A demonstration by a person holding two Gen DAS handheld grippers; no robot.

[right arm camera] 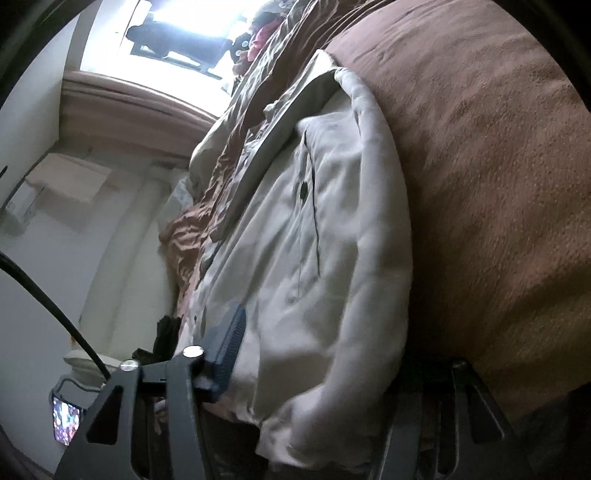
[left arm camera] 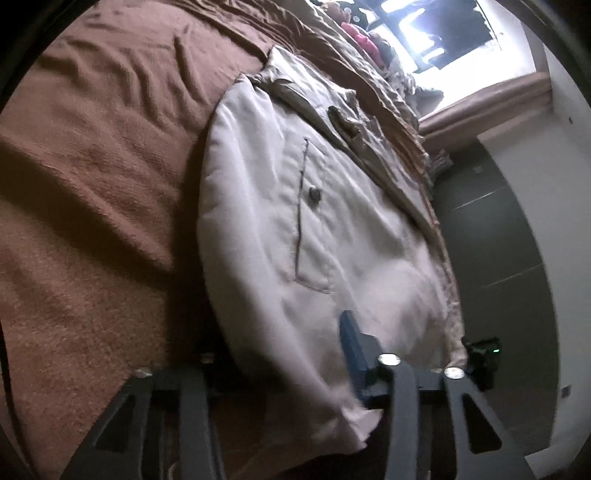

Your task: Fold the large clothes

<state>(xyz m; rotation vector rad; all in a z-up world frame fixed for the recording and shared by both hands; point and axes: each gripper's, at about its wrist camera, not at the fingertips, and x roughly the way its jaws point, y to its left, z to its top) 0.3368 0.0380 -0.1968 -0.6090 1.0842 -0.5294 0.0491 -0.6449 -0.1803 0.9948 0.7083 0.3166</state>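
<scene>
**Pale coat on the brown bed, hem edge in both hand-held grippers**

No brand, label or writing can be read anywhere; a small lit screen (right arm camera: 65, 424) at 8 o'clock in the right wrist view shows only a coloured blur.

The coat (left arm camera: 280, 229) lies flat on the bed (left arm camera: 92, 177), which is covered by a brown, nubbly blanket. Its long axis runs from the near hem at 6 o'clock away to the collar end at about 12 to 1 o'clock in the left wrist view, and it lies along the bed edge next to the floor (left arm camera: 498, 240). It is off-white to light beige, padded and soft, and creased. A long pocket slit with dark stitching runs lengthwise, with one round dark button (left arm camera: 314, 194) beside it. A darker taupe lining or collar band shows at the far end.

The left hand-held gripper (left arm camera: 295, 363) has the near hem between its jaws; a blue pad (left arm camera: 354, 347) presses against the cloth on one side, the other finger is hidden under the fabric, and the grasp looks closed on the coat. The right hand-held gripper (right arm camera: 325, 363) likewise clenches the hem, its blue ribbed pad (right arm camera: 227, 350) flat on the cloth at 7 o'clock.

A bright window (right arm camera: 177, 33) lies beyond the far end.
</scene>
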